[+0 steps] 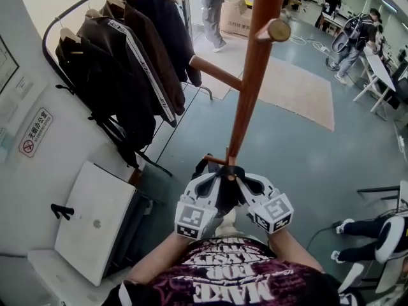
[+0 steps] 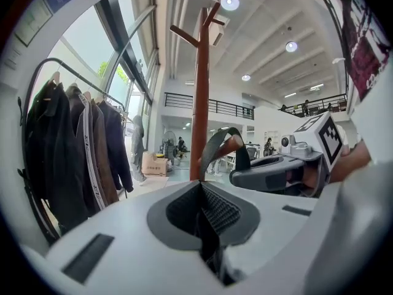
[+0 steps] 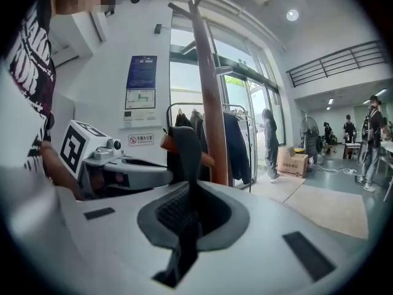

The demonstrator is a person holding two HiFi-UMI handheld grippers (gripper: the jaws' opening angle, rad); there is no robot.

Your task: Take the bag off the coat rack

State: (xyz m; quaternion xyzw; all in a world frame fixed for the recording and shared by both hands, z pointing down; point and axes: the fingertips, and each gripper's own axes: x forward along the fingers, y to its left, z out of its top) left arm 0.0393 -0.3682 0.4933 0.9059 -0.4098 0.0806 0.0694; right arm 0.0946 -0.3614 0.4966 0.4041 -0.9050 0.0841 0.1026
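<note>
Most of bag hidden — strap visible.

A wall sign bears a red no-smoking symbol and the line 无烟办公室. The person's dark shirt shows MAKE upside down; its other words are too warped to read. Print on the cardboard box is too small

Wooden coat rack, upright on grey-blue floor. Bears a black bag strap, looped over a low peg close to the pole. Also on the floor: beige rug behind the rack, cardboard box beyond it, garment rail at left, hung with dark jackets.
</note>
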